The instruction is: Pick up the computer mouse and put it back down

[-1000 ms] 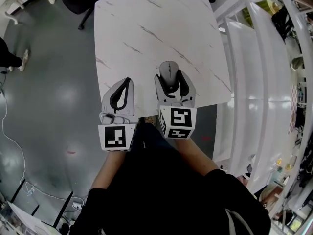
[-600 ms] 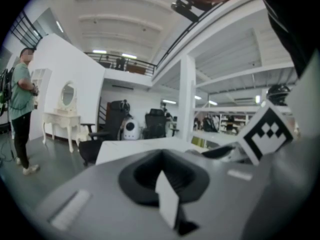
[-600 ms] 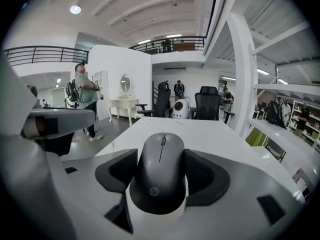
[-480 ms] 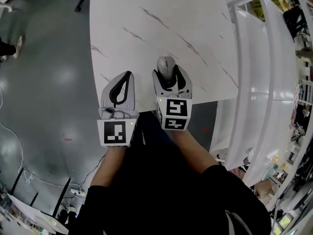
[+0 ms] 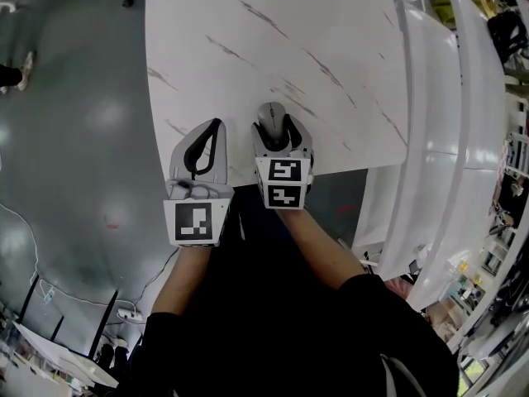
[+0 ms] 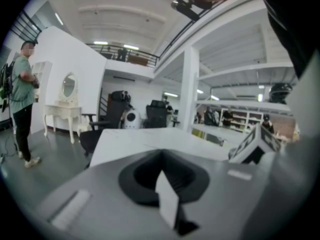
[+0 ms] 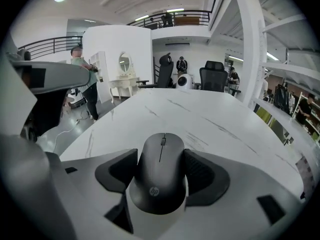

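Note:
A dark grey computer mouse [image 7: 161, 176] sits between the jaws of my right gripper [image 7: 161, 171], which is shut on it; the black pads press both of its sides. In the head view the mouse [image 5: 270, 122] and right gripper [image 5: 279, 135] are over the near edge of the white marble table [image 5: 273, 48]. Whether the mouse touches the tabletop is hard to tell. My left gripper [image 5: 202, 151] is just to the left, shut with nothing in it, its jaw tips meeting over the table's near edge. In the left gripper view the jaws [image 6: 162, 171] are closed.
Grey floor [image 5: 74, 139] lies left of the table, white shelving and railings [image 5: 446, 139] to the right. Office chairs [image 7: 212, 76] stand past the far end of the table, and a person [image 6: 22, 99] stands at the far left.
The right gripper with the mouse has shifted slightly left and nearer to me. The left gripper has stayed in place.

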Motion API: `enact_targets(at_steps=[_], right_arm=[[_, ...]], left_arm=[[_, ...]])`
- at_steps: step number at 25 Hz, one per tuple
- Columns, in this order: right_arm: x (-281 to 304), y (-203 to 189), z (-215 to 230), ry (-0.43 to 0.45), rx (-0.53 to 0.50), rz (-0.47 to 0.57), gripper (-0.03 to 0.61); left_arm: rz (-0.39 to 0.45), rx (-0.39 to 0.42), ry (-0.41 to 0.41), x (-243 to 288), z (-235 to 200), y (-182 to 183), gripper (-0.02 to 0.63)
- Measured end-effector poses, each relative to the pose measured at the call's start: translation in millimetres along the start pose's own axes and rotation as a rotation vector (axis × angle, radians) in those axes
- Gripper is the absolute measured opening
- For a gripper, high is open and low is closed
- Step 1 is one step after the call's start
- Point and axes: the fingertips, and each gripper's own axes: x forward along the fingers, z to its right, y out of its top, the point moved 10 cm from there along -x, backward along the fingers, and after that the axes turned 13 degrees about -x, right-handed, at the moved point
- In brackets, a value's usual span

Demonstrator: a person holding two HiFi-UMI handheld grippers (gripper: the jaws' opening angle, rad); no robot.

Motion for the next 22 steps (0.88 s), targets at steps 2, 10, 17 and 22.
enact_targets(at_steps=[2,10,17,22], right_arm=[[4.3,-4.6,-1.8,0.004,0.0,-0.022,0.268],[14.0,-14.8,-6.5,0.028,0.015,-0.075,0.268],[17.7,-14.5,-6.8,0.058,0.018,-0.1,0.268],[17.8,-13.5,-6.8,0.055,0.025,-0.104,0.272]], left_arm=[[-0.019,-0.004,0.002,1.8,-1.0,-4.0,0.008],[-0.055,-0.003,-0.002,6.8,-3.2,-13.8,0.008],[-0.086,0.006,-0.002,8.8,-7.3,-20.1,0.008],[-0.09,-0.007,-0.004,7.8,-7.6,-21.4,0.008]])
